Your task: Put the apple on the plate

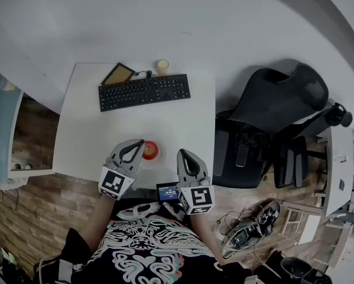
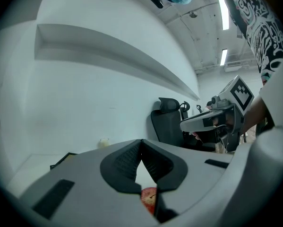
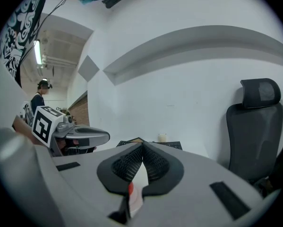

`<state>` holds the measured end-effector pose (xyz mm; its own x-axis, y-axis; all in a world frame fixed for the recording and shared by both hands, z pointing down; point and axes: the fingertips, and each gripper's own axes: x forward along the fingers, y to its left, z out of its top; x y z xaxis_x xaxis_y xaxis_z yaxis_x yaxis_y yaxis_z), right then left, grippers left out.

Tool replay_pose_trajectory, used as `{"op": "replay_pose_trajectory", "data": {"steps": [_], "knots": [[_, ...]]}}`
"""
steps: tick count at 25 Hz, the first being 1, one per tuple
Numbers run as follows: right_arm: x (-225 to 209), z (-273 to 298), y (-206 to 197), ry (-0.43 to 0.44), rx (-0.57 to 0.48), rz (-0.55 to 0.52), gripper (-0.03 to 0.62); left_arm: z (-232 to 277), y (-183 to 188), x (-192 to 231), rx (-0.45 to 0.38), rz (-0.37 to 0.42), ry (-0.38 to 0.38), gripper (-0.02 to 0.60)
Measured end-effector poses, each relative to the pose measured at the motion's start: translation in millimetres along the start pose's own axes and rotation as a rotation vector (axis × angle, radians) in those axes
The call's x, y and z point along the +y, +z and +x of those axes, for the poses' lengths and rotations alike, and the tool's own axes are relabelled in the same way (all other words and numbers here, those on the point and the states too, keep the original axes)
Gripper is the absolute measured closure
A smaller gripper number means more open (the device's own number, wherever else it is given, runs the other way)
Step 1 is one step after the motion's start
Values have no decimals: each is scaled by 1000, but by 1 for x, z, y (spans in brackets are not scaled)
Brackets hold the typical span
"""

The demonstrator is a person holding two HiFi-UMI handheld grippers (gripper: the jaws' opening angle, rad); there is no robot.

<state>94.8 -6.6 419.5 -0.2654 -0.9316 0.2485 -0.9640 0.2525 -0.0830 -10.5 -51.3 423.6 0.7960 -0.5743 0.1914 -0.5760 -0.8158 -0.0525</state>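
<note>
Table (image 1: 182, 117): it spreads ahead of and below both grippers, with a keyboard (image 1: 144, 92) well beyond their tips.
Left gripper (image 1: 139, 143): clenched on nothing, its jaws meeting at the tips. It is held above the table's near edge.
Right gripper (image 1: 183, 154): jaws pressed together and empty, level with the left one.
Plate (image 1: 155, 160): between the two grippers, lower than their tips.
Apple (image 1: 150, 150): resting on the plate, just right of the left gripper's tips and apart from both grippers.
Step in hand: the placing looks done, and neither gripper holds anything.
Next move: probably only a clean withdrawal, keeping both grippers clear of the plate's rim.
</note>
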Motion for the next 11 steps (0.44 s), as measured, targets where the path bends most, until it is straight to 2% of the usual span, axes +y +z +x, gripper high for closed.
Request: {"op": "replay_pose_trajectory", "data": {"steps": [11], "knots": [[1,-4,-3,-4,4,7,566,-1,-3,-5,14,0,-11,568]]}}
